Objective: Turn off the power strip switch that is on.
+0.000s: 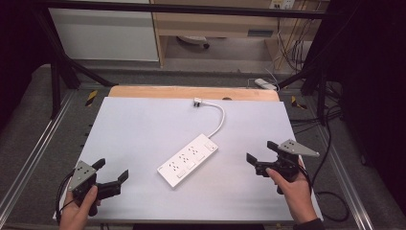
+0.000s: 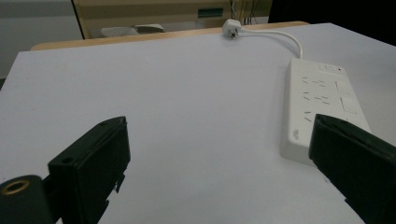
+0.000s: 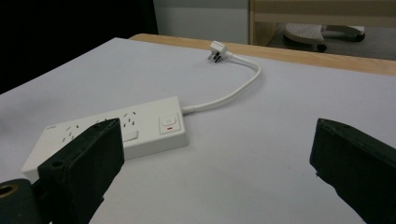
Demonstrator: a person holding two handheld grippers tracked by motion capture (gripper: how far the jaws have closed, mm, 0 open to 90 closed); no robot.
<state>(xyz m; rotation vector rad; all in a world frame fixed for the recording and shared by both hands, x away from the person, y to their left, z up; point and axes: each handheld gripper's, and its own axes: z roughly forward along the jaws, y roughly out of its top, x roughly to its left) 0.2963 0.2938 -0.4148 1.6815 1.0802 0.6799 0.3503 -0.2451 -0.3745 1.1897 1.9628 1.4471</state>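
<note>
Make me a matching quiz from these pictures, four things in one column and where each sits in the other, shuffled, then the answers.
Things:
1. power strip
2. plug
3. left claw
4. right claw

Places:
A. far edge of the white table, at the cord's end
B. near left corner, jaws apart
C. middle of the table, lying diagonally
D. near right side, jaws apart

Pairs: 1-C, 2-A, 3-B, 4-D
</note>
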